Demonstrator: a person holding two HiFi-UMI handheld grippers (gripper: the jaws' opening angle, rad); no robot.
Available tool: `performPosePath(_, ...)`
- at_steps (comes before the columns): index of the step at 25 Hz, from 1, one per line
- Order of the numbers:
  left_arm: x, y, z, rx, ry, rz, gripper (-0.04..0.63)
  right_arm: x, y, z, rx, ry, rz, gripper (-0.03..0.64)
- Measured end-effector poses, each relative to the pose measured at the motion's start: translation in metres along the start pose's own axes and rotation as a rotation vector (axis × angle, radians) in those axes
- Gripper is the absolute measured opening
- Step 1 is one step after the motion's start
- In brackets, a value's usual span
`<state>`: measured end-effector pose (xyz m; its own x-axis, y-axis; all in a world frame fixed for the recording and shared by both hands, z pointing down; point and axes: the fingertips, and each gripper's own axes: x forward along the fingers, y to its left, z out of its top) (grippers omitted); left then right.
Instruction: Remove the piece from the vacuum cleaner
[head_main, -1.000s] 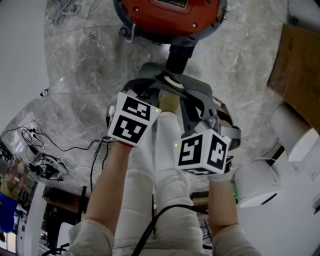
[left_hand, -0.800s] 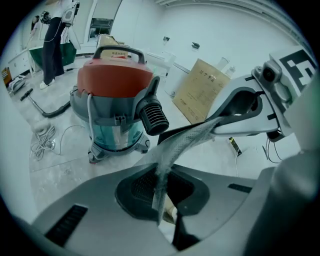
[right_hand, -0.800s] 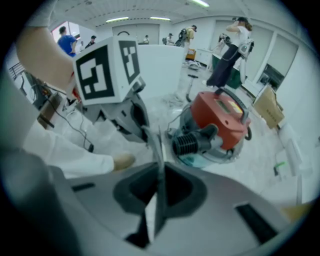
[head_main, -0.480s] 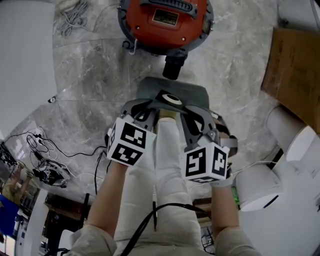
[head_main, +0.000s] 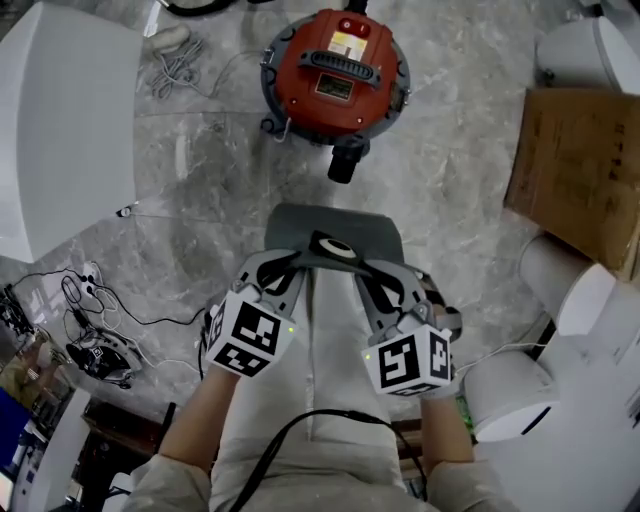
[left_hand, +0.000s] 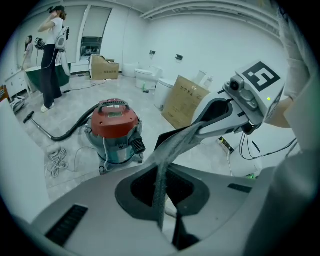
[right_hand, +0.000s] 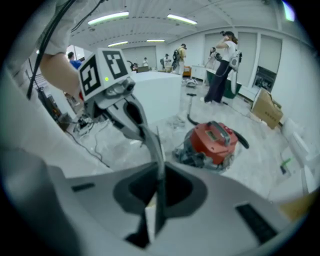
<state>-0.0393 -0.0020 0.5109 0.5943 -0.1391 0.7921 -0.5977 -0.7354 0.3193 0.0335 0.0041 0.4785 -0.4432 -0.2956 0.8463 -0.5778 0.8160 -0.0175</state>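
Observation:
The red vacuum cleaner (head_main: 335, 75) stands on the marble floor, its black inlet port (head_main: 345, 160) facing me. A flat dark-grey piece (head_main: 335, 228) with a white-rimmed oval hole hangs in the air, clear of the port. My left gripper (head_main: 293, 262) is shut on its left side and my right gripper (head_main: 377, 270) on its right. In the left gripper view the piece (left_hand: 167, 155) shows edge-on between the jaws, with the vacuum cleaner (left_hand: 114, 132) beyond. In the right gripper view its thin edge (right_hand: 159, 165) sits between the jaws, the vacuum cleaner (right_hand: 212, 142) behind.
A cardboard box (head_main: 580, 170) lies at the right and white cylinders (head_main: 510, 385) stand at the lower right. A white table (head_main: 60, 130) fills the left, with cables (head_main: 90, 300) below it and a coiled cord (head_main: 180, 60) near the vacuum. People (right_hand: 222, 65) stand far off.
Both grippers have risen together with the grey piece, drawing it away from the vacuum's port. The vacuum cleaner now shows whole and farther away.

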Motion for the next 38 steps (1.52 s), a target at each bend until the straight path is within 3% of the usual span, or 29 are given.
performPosePath(5,-0.031,-0.009,0.020,0.031,-0.034,0.005,0.035,-0.029,0.003,0.019,0.009,-0.050,-0.014,0.035)
performPosePath(18,-0.099,-0.049,0.073,0.072,-0.077,0.008,0.035,-0.110,0.010,0.056,0.091,-0.141,0.065,0.035)
performPosePath(38,-0.198,-0.082,0.128,0.109,-0.158,0.028,0.035,-0.197,0.020,0.115,0.021,-0.214,0.119,0.035)
